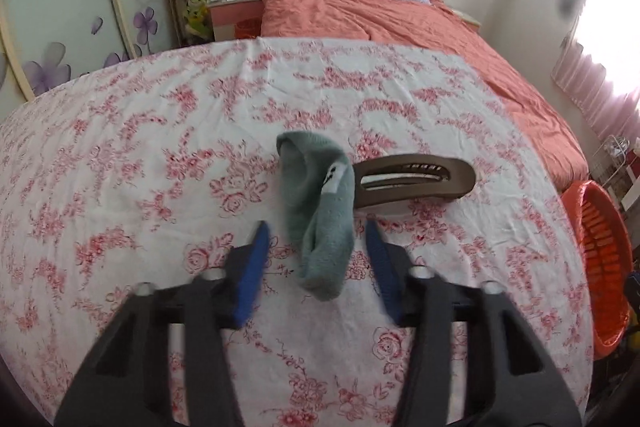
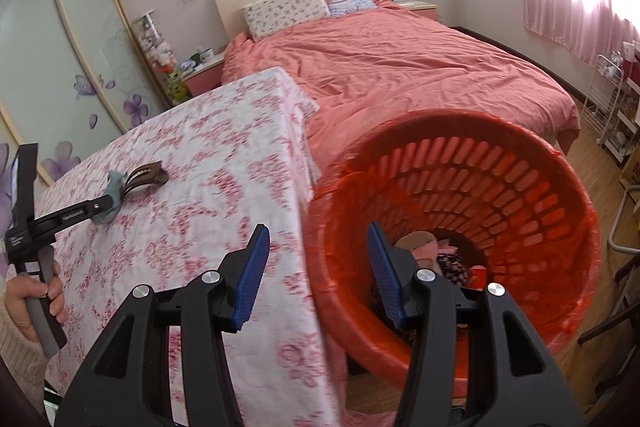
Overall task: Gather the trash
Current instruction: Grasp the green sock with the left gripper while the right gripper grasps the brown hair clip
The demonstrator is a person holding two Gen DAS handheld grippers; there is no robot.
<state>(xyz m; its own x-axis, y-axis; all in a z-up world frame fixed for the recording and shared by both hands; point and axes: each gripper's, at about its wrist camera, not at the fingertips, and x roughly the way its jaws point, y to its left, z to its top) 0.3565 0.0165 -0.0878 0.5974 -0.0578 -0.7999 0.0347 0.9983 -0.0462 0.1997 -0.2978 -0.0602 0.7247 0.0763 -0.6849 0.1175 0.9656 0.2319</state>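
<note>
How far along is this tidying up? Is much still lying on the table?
Done: a few items already lie in the orange basket. In hand: the left tongs straddle the grey-green sock, not yet gripping. The right tongs are open and hold nothing. Left: that sock and the brown hair clip.

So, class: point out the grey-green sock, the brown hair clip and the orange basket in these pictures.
grey-green sock (image 1: 320, 211): left wrist view, on its folded middle.
brown hair clip (image 1: 416, 175): left wrist view, on its upper bar beside the slot.
orange basket (image 2: 500, 163): right wrist view, on its slotted inner wall.
</note>
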